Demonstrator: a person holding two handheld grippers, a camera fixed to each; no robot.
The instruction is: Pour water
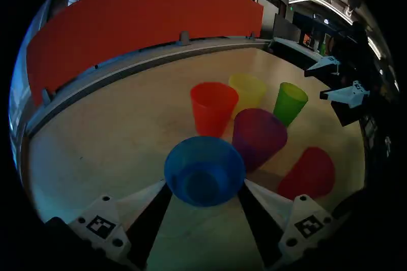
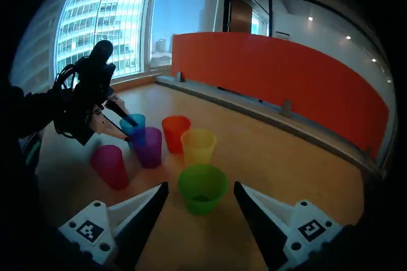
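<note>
A pale wooden surface [image 1: 102, 133] runs back to a long orange partition [image 1: 142, 22], with tall windows [image 2: 102, 22] off to one side. The left gripper [image 1: 204, 183] has its two fingers pressed against either side of the blue cup [image 1: 204, 169], whose open mouth faces that gripper's camera; whether it holds water I cannot tell. The purple cup [image 1: 259, 136] stands just beyond it and slightly to the right in the left gripper view, nearest of all, and looks the likeliest cup to pour into. The orange cup [image 1: 213, 108] is straight ahead behind it, and the yellow cup [image 1: 248, 90] is farther back. A pink cup [image 1: 308, 174] sits low on the right, close enough to be knocked during tipping. The right gripper [image 2: 200, 184] is spread wide and grips nothing; the green cup [image 2: 202, 192] stands upright between its fingertips, untouched on both sides
</note>
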